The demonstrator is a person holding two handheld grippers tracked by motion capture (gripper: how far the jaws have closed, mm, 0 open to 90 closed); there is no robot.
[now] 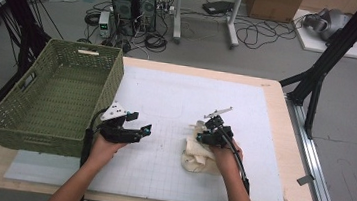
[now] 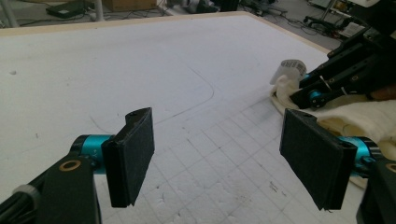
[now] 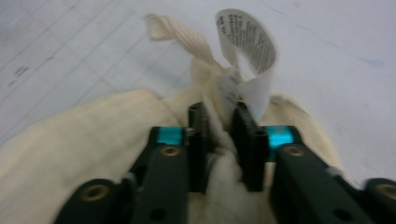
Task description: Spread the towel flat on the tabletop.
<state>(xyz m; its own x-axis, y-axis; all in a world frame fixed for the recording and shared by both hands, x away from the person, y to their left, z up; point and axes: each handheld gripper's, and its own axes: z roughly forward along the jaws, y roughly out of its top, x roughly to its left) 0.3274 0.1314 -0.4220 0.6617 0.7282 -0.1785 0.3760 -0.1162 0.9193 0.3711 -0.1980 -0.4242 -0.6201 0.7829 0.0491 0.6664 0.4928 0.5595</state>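
Observation:
A crumpled cream cloth (image 1: 194, 158) lies on the white gridded board (image 1: 177, 95), right of centre. My right gripper (image 1: 203, 137) is down on the cloth's far end. In the right gripper view its jaws (image 3: 219, 116) pinch a fold of the cream cloth (image 3: 93, 135), just below a curled white label (image 3: 247, 42) and a woven strap. My left gripper (image 1: 144, 128) hovers over the board to the left of the cloth. Its two black pads (image 2: 133, 154) stand wide apart with nothing between them. The cloth (image 2: 369, 116) and the right gripper (image 2: 310, 95) lie off to its right.
A green woven basket (image 1: 113, 78) stands at the table's left edge, close behind the left hand. The wooden table rim (image 1: 276, 106) frames the board. Black stand legs (image 1: 321, 65), computer towers and cables are on the floor beyond.

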